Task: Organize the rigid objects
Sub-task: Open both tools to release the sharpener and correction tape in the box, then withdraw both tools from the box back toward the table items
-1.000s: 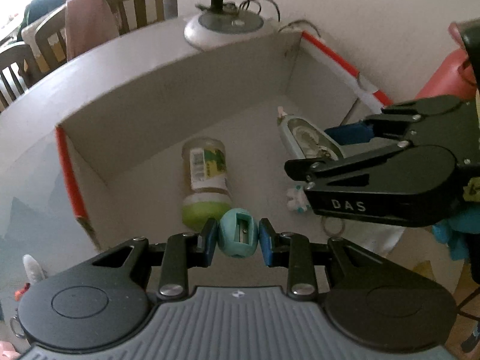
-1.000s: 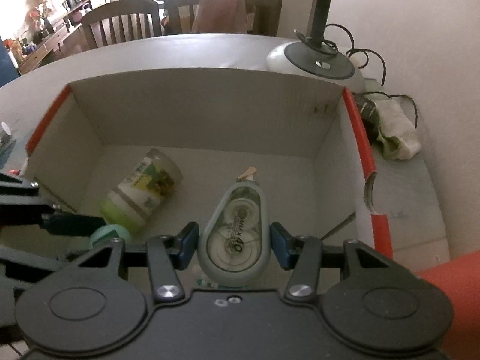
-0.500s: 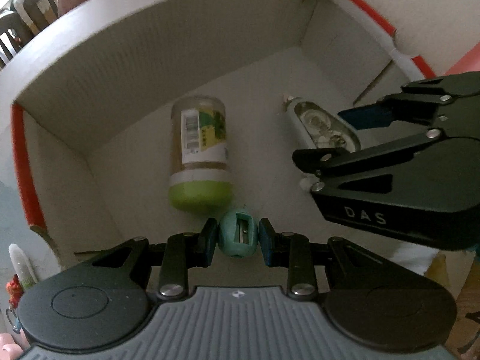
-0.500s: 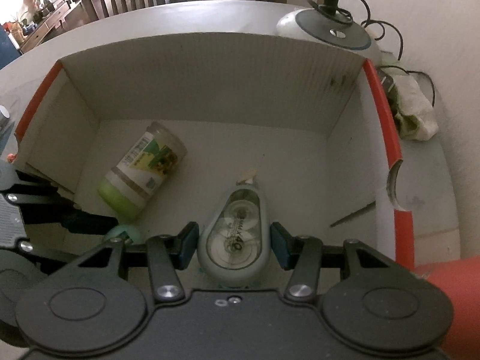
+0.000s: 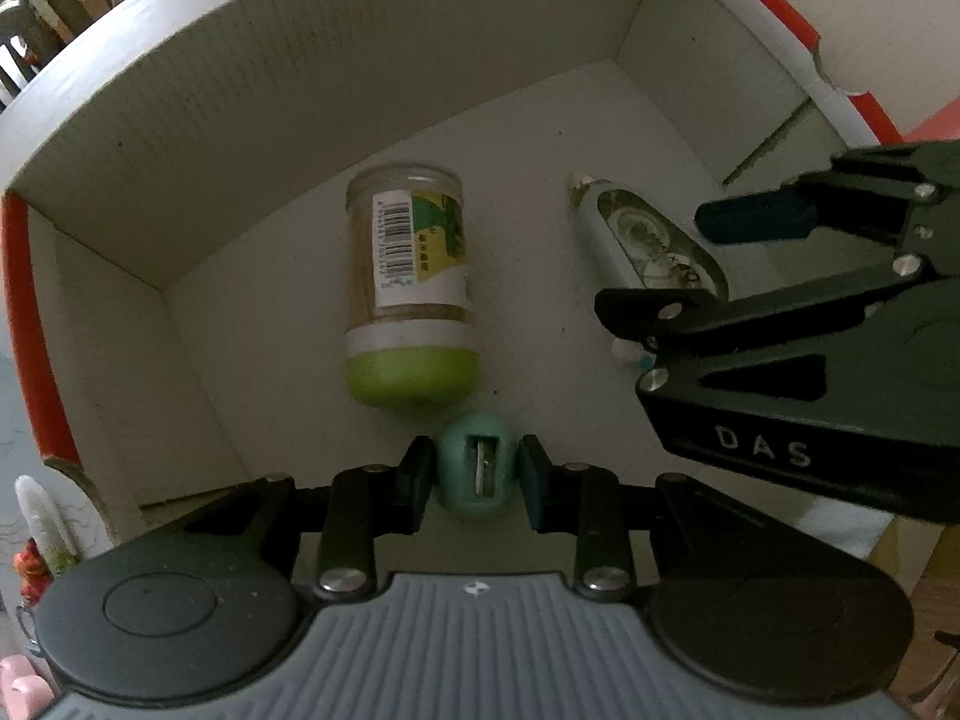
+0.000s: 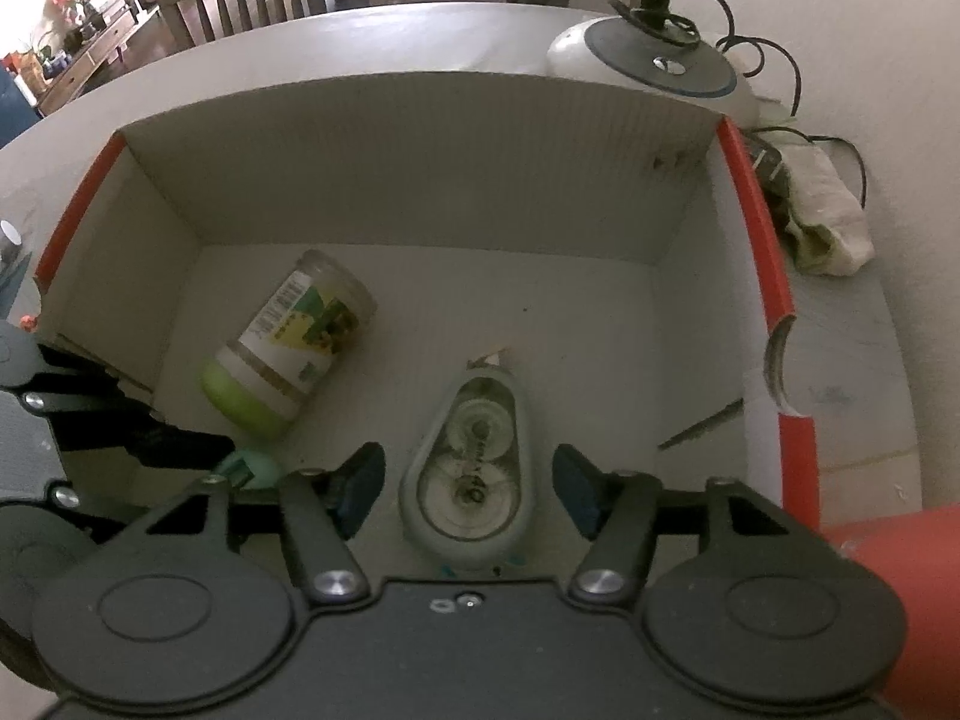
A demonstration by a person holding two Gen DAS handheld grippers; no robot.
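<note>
– Dining chairs (image 6: pixel 240 0) behind, box (image 6: pixel 420 138) on your bench: how far along?

– Jar (image 5: pixel 408 288) lies inside already. Your right gripper (image 6: pixel 468 483) has its fingers apart around the tape dispenser (image 6: pixel 471 468) on the box floor; your left gripper (image 5: pixel 477 471) clamps the sharpener (image 5: pixel 477 468) near the front edge, unreleased.

Jar (image 6: pixel 288 348) and tape dispenser (image 6: pixel 474 474) crowd the box's (image 6: pixel 420 168) near floor.

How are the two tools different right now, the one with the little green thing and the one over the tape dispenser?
The left tool is shut on the teal pencil sharpener; the right tool is open, its fingers clear of the correction tape dispenser. The sharpener is small and egg-shaped; the dispenser is longer, grey and see-through. Both tools are inside the cardboard box.
</note>
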